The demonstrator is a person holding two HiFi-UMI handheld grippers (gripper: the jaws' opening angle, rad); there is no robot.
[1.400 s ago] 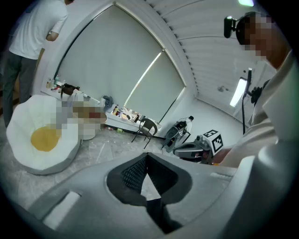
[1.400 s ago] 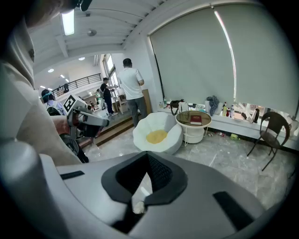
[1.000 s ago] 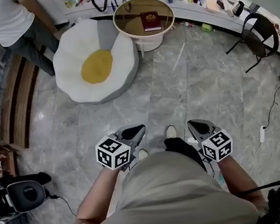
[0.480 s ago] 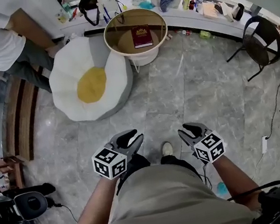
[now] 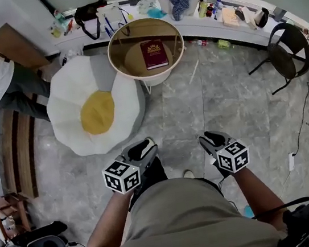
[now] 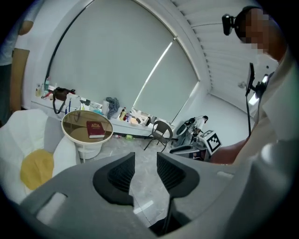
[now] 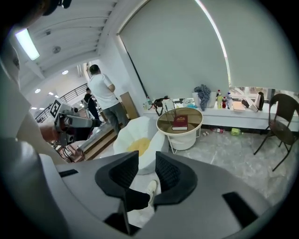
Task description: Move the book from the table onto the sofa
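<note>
We stand on a grey stone floor (image 5: 225,98), facing a cluttered window ledge (image 5: 214,22). The sofa (image 5: 67,116), a white egg-shaped cushion with a yellow centre, lies on the floor ahead to our left, just beside the round table (image 5: 130,60). Near the middle of that glass tabletop the dark red book (image 5: 154,54) lies flat, cover up, well apart from both grippers. We hold the left gripper (image 5: 141,149) and the right gripper (image 5: 211,139) low in front of us, side by side, pointing forward and down. The left fingers (image 6: 122,173) are opening, with a moderate gap and only floor showing through it. The right fingers (image 7: 169,173) are opening too and grip nothing; our own shoe (image 7: 151,188) shows far beyond their gap.
</note>
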